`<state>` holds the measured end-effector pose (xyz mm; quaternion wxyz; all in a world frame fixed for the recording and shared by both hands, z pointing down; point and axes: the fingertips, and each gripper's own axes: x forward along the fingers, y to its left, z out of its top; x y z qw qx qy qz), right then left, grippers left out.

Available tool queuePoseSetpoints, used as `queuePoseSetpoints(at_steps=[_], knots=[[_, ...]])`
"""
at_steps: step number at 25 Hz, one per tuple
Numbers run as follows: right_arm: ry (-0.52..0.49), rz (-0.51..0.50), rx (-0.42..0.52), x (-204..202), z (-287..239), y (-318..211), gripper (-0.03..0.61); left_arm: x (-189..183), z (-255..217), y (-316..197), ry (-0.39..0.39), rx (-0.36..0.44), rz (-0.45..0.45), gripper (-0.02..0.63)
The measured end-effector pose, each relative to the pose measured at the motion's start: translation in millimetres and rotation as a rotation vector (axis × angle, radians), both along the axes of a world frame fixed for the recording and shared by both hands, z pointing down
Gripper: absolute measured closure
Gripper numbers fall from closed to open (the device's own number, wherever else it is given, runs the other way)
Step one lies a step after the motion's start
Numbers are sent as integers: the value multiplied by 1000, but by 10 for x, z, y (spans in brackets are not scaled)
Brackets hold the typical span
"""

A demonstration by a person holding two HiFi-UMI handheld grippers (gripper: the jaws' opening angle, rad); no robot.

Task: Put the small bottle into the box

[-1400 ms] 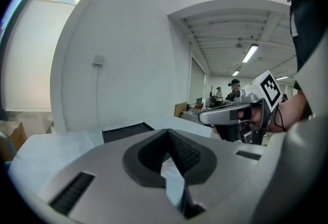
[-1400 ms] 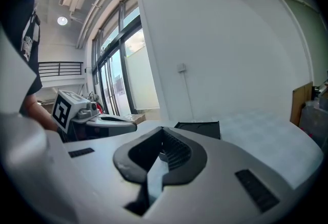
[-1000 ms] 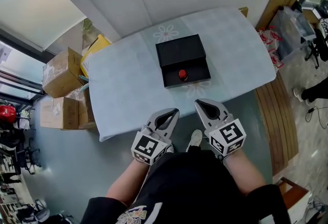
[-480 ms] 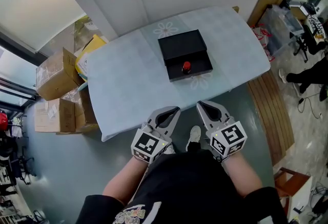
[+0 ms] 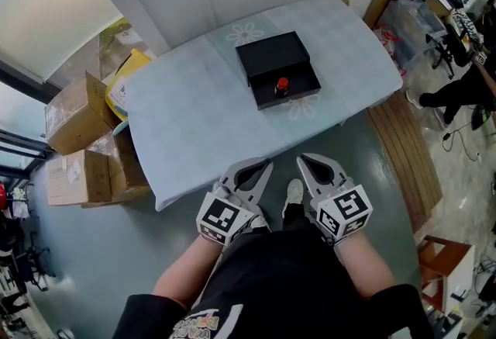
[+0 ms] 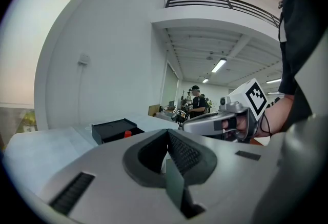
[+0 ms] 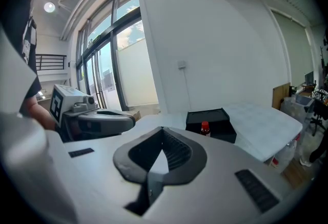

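The left gripper point(image 5: 262, 168) and right gripper point(image 5: 306, 161) are held side by side close to the torso, short of the table point(image 5: 194, 128), both clenched and empty. The small bottle point(image 5: 283, 85) stands upright inside the box point(image 5: 271, 58), at 12 o'clock from the grippers.

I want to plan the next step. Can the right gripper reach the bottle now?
Probably not yet. The right gripper is shut and held short of the table, while the bottle stands in the box further in. Nothing blocks the way.
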<state>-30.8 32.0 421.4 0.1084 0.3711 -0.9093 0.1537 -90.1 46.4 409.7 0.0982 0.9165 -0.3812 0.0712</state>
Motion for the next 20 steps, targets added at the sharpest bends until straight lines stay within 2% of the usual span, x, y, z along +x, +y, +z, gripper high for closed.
queuePoseSetpoints(at_steps=[12,20], knots=[[-6,36,21,-122,-60,184,569,-262,-92,175,-1,21,3,606],[-3,45,21,-164,-53,230,569,-262,-90,228,11,22,19,606]])
